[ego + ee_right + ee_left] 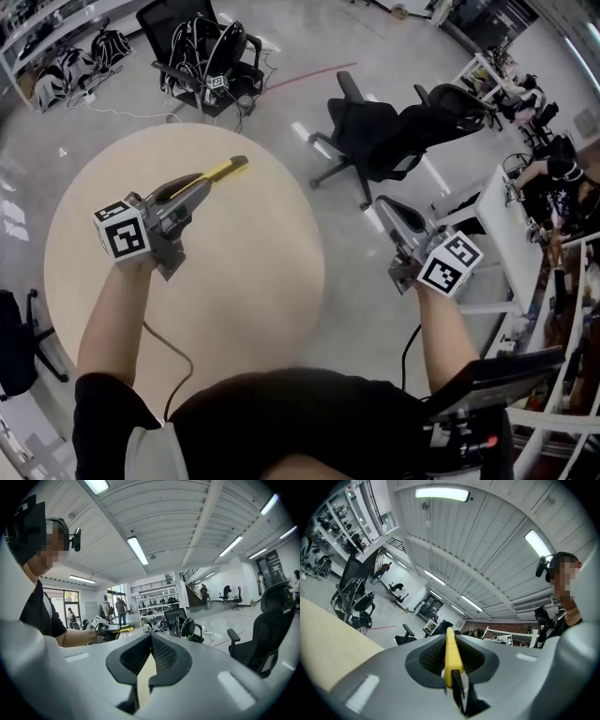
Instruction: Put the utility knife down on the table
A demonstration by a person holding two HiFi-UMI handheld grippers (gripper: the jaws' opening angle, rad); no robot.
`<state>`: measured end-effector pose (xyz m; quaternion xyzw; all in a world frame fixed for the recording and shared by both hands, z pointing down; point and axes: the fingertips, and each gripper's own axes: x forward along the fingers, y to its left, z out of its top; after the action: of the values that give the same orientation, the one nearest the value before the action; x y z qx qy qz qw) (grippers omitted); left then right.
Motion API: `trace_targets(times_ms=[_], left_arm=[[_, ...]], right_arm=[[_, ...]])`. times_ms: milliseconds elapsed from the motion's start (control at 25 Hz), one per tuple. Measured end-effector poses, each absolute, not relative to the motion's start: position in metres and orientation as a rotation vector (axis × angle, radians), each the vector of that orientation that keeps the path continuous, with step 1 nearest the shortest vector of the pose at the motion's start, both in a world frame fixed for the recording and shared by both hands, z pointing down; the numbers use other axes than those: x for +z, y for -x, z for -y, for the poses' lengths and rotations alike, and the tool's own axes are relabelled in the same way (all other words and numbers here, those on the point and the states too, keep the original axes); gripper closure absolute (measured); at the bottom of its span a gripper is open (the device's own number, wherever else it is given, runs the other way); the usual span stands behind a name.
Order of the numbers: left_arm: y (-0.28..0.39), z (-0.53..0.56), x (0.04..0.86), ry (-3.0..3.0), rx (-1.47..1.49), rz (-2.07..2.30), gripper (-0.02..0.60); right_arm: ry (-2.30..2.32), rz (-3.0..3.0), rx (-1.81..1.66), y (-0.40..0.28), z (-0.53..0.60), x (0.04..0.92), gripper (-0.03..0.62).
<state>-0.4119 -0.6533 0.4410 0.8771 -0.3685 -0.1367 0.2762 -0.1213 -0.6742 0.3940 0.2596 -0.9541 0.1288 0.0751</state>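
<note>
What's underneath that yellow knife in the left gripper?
Only the round beige table, bare at that spot. The knife is held above it, not lying on it. The knife's rear end is covered by the jaws of the left gripper.

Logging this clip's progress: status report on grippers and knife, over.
Left gripper shut on utility knife, held over the table, not yet down. Right gripper shut, empty, off to the table's side. Nothing seen in the way.
</note>
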Motion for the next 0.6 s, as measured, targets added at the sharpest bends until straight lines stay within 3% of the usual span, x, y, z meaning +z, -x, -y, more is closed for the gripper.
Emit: trace_targets(times_ms=[600], left_arm=[[0.592, 0.714, 0.537, -2.147, -0.372, 1.291, 0.525]], right_arm=[[-0.671, 2.873, 0.4, 0.217, 0.735, 0.434, 0.579]])
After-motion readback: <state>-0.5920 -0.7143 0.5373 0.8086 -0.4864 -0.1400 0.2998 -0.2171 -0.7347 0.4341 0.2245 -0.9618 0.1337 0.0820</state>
